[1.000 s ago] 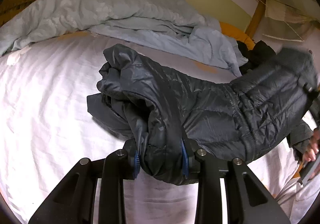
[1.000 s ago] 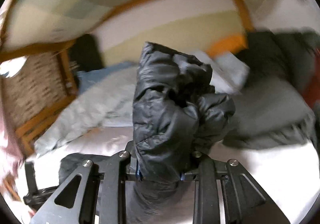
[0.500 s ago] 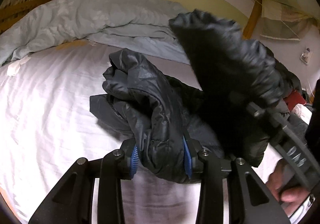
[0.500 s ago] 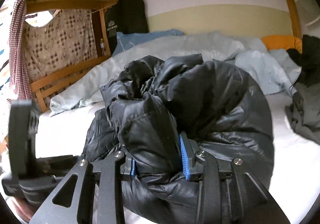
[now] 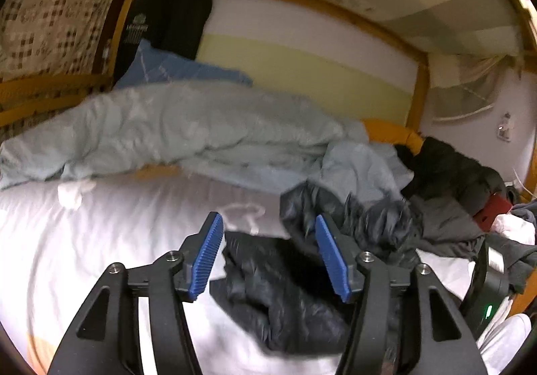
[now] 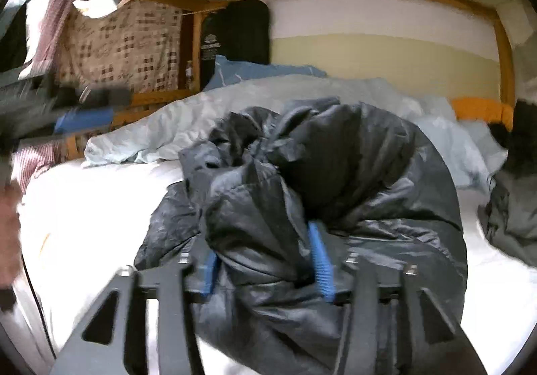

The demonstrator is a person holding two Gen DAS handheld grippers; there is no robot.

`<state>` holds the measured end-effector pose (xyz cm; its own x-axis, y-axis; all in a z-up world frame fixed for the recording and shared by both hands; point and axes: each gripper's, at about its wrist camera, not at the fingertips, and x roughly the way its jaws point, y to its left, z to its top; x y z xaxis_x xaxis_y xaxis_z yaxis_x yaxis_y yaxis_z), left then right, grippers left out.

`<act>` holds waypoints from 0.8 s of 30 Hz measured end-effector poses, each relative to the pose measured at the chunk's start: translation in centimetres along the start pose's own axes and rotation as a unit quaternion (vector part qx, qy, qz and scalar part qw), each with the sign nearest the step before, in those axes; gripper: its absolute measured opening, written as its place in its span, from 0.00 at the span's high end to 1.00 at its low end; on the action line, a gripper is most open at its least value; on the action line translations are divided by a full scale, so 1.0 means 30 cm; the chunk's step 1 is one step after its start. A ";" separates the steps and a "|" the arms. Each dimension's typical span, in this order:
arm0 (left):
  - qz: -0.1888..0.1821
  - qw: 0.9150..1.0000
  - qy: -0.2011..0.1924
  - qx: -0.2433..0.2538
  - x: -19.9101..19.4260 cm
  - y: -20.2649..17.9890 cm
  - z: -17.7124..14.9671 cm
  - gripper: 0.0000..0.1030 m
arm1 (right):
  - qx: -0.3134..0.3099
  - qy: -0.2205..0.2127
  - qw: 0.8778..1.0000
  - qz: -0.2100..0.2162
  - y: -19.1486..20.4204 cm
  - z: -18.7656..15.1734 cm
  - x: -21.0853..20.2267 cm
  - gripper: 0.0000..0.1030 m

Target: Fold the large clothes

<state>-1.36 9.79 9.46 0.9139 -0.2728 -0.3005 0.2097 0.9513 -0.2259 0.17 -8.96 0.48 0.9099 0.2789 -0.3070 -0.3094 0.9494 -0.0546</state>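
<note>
A dark quilted puffer jacket [image 5: 285, 291] lies bunched on the white bed sheet [image 5: 100, 257]. My left gripper [image 5: 268, 257] is open and empty, raised just above the jacket, its blue pads apart. In the right wrist view the jacket [image 6: 335, 173] is folded into a thick mound. My right gripper [image 6: 265, 264] has its blue pads around a fold of the jacket at the mound's near edge. The left gripper shows blurred at the far left of the right wrist view [image 6: 67, 106].
A rumpled light blue duvet [image 5: 184, 133] lies along the back of the bed by the wall. A heap of dark clothes [image 5: 453, 194] sits at the right. A wooden bed frame [image 5: 50, 96] runs along the left.
My left gripper has let go of the jacket, opened and lifted. The right gripper has brought its end of the jacket over onto the rest and lowered it.
</note>
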 end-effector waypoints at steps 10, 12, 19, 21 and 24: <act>-0.021 0.999 -0.008 0.043 0.004 -0.063 -0.008 0.36 | 0.086 -0.117 0.987 -0.070 -0.168 0.039 -0.231 0.17; -0.036 0.998 -0.007 0.047 0.015 -0.083 -0.015 0.36 | 0.140 -0.109 0.981 -0.076 -0.283 0.044 -0.239 0.23; -0.083 0.994 0.020 0.072 0.191 -0.242 0.038 0.35 | 0.202 0.006 0.973 -0.116 -0.503 -0.053 -0.072 0.69; -0.105 0.992 0.034 0.067 0.214 -0.268 0.039 0.35 | 0.220 0.020 0.973 -0.061 -0.517 -0.062 -0.032 0.69; -0.117 0.987 0.063 0.086 0.271 -0.312 0.033 0.31 | 0.202 0.011 0.979 -0.004 -0.494 -0.063 -0.024 0.69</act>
<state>4.44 -1.20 10.04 0.7848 -0.4939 -0.3745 0.4766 0.8671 -0.1448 3.59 -23.50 -0.28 0.9039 0.2731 -0.3292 -0.1640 0.9321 0.3229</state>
